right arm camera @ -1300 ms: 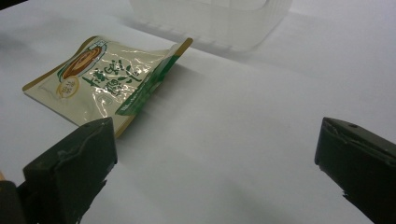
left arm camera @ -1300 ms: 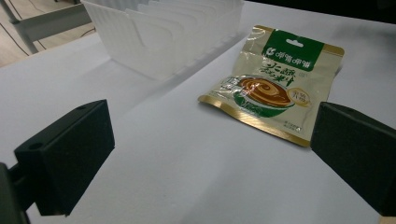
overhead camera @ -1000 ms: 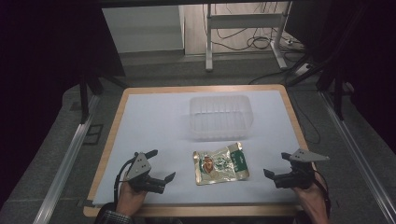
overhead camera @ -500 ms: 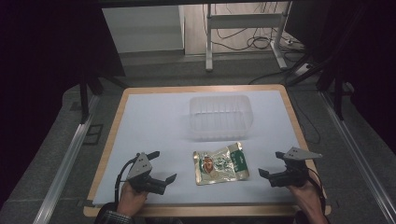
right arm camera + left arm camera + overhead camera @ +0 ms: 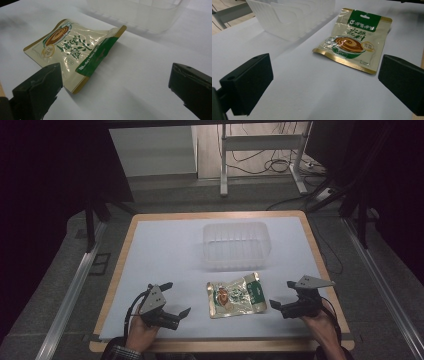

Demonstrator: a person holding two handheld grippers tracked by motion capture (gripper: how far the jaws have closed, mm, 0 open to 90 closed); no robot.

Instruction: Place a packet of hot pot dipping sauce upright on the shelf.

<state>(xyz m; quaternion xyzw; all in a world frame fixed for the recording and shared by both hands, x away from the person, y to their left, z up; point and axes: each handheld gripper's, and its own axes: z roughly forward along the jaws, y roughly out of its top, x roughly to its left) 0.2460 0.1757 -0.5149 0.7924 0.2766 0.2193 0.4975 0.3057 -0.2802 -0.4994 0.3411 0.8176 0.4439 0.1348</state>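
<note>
Clear bin's (image 5: 140,15) far rim beyond right gripper view's top edge

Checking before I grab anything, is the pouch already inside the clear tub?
No, the pouch lies flat on the table in front of the tub, between the two grippers.

Black left claw (image 5: 176,299), right claw (image 5: 283,295); grey triangular plates (cables trailing); plaid cuff.

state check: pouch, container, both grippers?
snack pouch: sealed, lying flat on the table, green end slightly lifted, untouched.
clear plastic container: upright, empty, behind the pouch.
left gripper: open, holding nothing, left of the pouch.
right gripper: open, holding nothing, right of the pouch.
</note>
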